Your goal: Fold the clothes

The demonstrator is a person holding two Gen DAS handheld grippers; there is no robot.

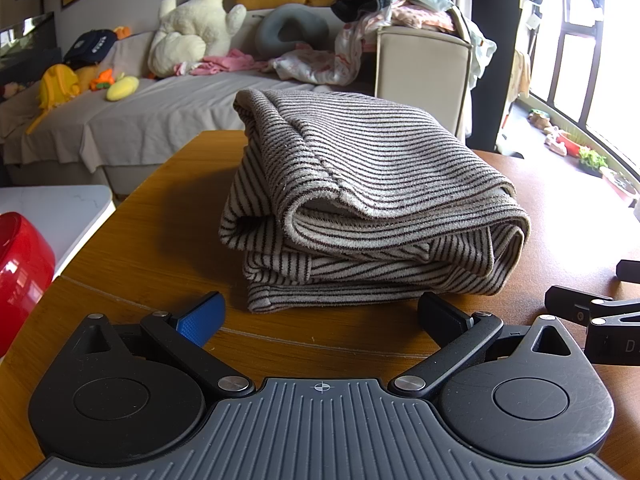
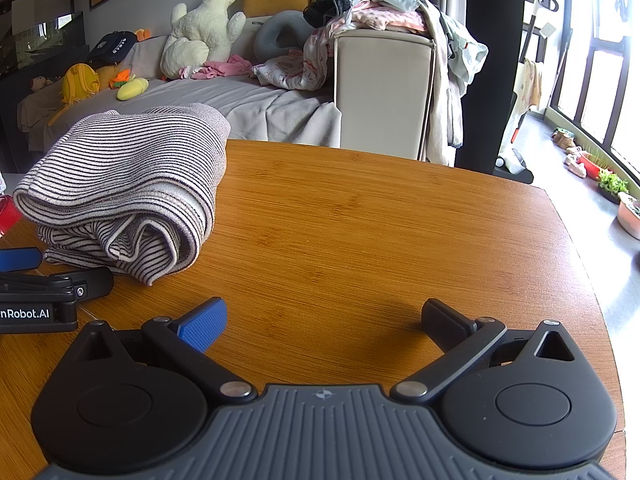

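Note:
A striped beige-and-dark knit garment [image 1: 360, 200] lies folded in a thick bundle on the wooden table [image 1: 160, 240]. My left gripper [image 1: 324, 312] stands open just in front of the bundle's near edge, nothing between its fingers. In the right wrist view the same folded garment [image 2: 124, 188] sits at the left, and my right gripper [image 2: 324, 318] is open over bare table [image 2: 360, 220], well to the right of the garment. The left gripper's fingers [image 2: 60, 280] show at the left edge there; the right gripper's fingers [image 1: 592, 312] show at the right edge of the left wrist view.
A red object [image 1: 20, 276] stands at the table's left edge beside a white surface [image 1: 56, 208]. Beyond the table are a sofa [image 1: 180, 108] with plush toys and a beige armchair [image 2: 384, 92] heaped with loose clothes [image 2: 384, 12]. Windows and floor plants are at the right.

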